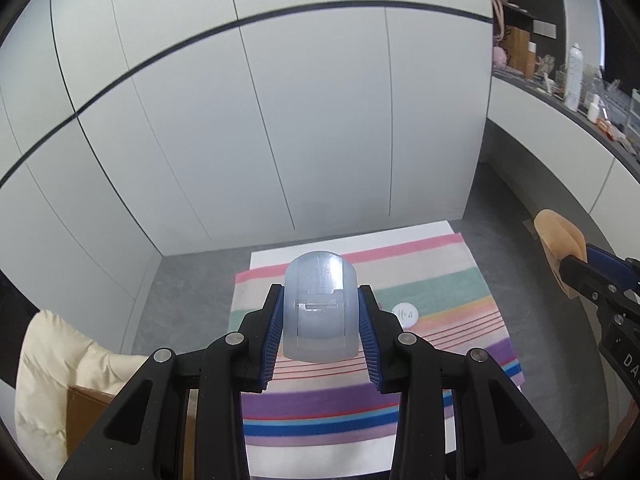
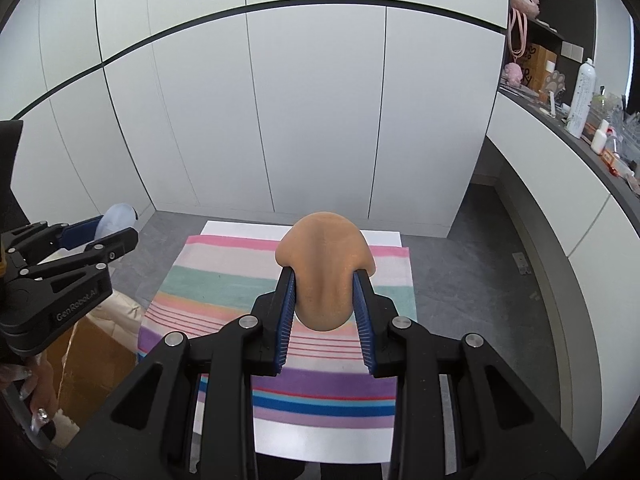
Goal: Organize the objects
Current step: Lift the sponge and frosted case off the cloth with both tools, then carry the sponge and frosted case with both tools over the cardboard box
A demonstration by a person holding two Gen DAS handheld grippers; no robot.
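The left gripper [image 1: 320, 300] was clamped on a translucent bluish plastic case [image 1: 319, 308], its blue pads [image 1: 272, 336] pressing both sides, holding it in the air above the striped towel [image 1: 440, 284]. The right gripper [image 2: 324, 284] was clamped on a tan sponge [image 2: 326, 268], squeezing its lower part between the pads and holding it clear of the same towel. A small white round disc [image 1: 405, 315] lay on the towel, just right of the case. The towel covered a white board [image 2: 312, 436] on the grey floor [image 2: 480, 280]
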